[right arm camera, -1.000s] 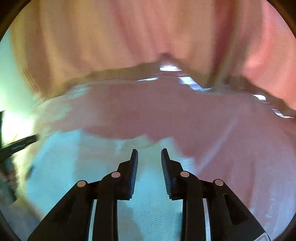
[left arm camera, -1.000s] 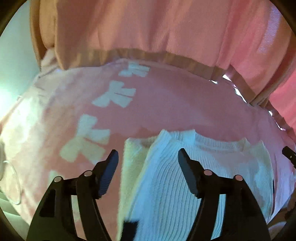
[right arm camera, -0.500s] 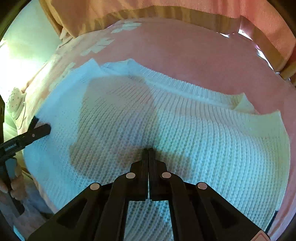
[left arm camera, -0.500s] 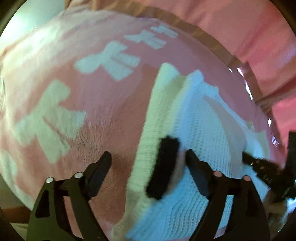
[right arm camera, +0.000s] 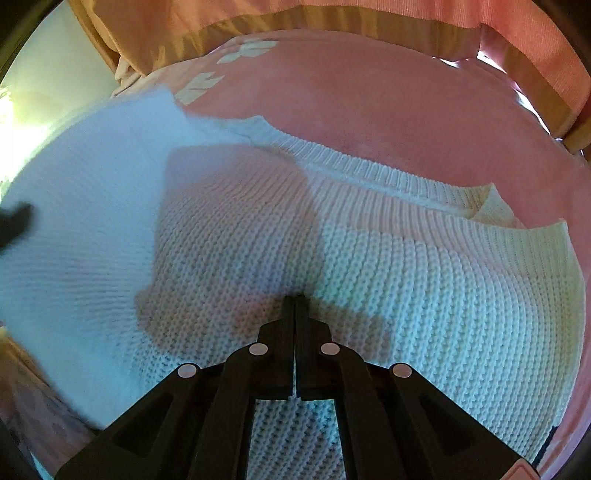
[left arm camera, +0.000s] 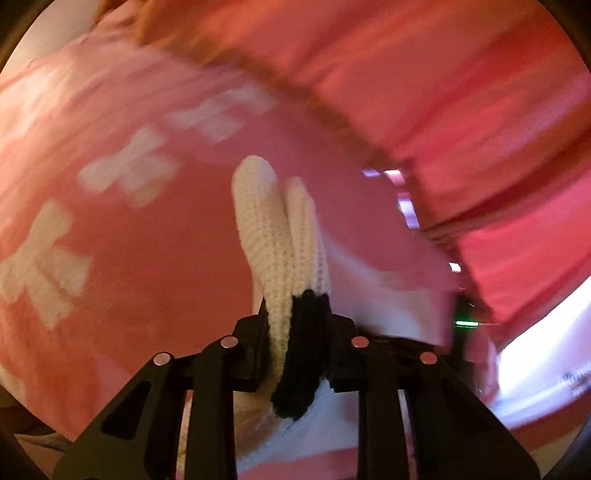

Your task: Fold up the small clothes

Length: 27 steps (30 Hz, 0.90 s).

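Note:
A white knit sweater [right arm camera: 406, 277] lies spread on a pink blanket [right arm camera: 369, 92] with white bow prints. My right gripper [right arm camera: 295, 299] is shut, its tips resting on the middle of the knit with nothing between them. In the left wrist view my left gripper [left arm camera: 295, 325] is closing on a bunched fold of the sweater [left arm camera: 266, 221] with a black trim [left arm camera: 299, 365]; the fabric fills the gap between the pads and stands up from them. The sweater's left part [right arm camera: 92, 184] is blurred and raised in the right wrist view.
Pink-orange cloth with a tan band [right arm camera: 332, 14] hangs behind the blanket. A dark blurred shape [right arm camera: 14, 221] sits at the sweater's left edge. Bright light comes in at the right [left arm camera: 546, 354] of the left wrist view.
My left gripper went from wide open over the sweater's edge to closed on it and lifted the fold. My right gripper shut and came down onto the knit, then stayed put.

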Each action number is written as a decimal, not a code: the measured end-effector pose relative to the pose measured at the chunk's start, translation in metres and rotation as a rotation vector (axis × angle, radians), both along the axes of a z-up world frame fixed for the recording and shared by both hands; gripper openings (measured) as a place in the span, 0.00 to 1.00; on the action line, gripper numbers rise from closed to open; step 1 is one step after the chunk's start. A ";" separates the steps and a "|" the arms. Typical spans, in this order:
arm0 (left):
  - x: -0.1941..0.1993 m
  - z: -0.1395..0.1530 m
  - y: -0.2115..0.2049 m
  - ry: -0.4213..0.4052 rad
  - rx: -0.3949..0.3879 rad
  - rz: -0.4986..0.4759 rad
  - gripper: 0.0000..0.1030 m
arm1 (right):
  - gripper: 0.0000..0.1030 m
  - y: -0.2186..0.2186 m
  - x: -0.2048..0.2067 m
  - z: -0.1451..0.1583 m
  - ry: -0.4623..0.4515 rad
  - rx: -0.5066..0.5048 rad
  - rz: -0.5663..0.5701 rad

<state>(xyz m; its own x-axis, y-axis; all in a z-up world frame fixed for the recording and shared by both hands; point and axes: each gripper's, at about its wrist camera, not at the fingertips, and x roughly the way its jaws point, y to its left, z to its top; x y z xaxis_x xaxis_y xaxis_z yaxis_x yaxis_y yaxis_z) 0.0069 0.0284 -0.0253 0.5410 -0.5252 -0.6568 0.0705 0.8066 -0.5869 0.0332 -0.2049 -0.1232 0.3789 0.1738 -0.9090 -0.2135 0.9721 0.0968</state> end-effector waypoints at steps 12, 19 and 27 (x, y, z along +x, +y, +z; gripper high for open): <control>-0.017 0.053 -0.160 -0.100 0.063 -0.197 0.21 | 0.00 -0.063 0.011 -0.001 0.128 0.337 -0.076; -0.026 0.015 -0.229 -0.048 0.175 -0.275 0.30 | 0.23 -0.178 -0.030 0.068 -0.063 0.198 -0.303; -0.068 -0.005 -0.242 -0.080 0.201 -0.411 0.72 | 0.57 -0.214 -0.074 0.080 -0.094 0.311 -0.292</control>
